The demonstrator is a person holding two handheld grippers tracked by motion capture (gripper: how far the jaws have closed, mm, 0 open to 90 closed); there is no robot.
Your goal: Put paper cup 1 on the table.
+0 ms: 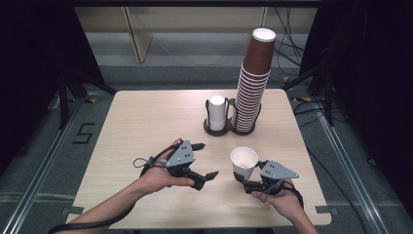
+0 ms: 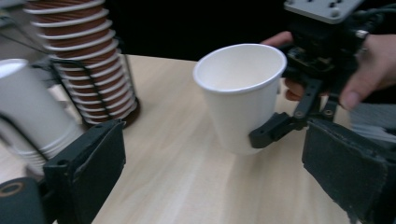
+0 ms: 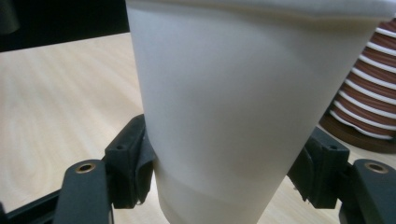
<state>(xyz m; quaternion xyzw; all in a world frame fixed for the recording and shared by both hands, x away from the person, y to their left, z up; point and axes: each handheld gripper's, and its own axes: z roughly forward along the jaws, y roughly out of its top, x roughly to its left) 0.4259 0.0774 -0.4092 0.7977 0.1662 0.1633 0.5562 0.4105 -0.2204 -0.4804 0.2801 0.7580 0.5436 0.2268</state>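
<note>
- We see the white paper cup [image 1: 244,162] in the lower right of the high view, upright with its mouth up, near the front edge of the wooden table [image 1: 146,122].
- The right gripper [image 1: 251,179] is clamped on the cup's lower wall; in the right gripper view a jaw presses each flank of the cup [image 3: 224,107], low on the body, well under the rim.
- The left gripper [image 1: 200,163], at lower centre of the high view, has its jaws spread wide with nothing between them; its own view shows the cup [image 2: 240,93] ahead and clear of both jaws.
- We judge the cup very light and thin-walled: it would dent or go oval under a hard squeeze, and its smooth taper could let it slide upward out of the pads.
- The rolled rim is the stiffest part, so a hold just beneath it, or a gentle one low down as here, seems safest.
- Behind, in the upper middle, a rack [image 1: 218,127] holds a short white stack [image 1: 217,112] and a tall brown stack [image 1: 253,83].
</note>
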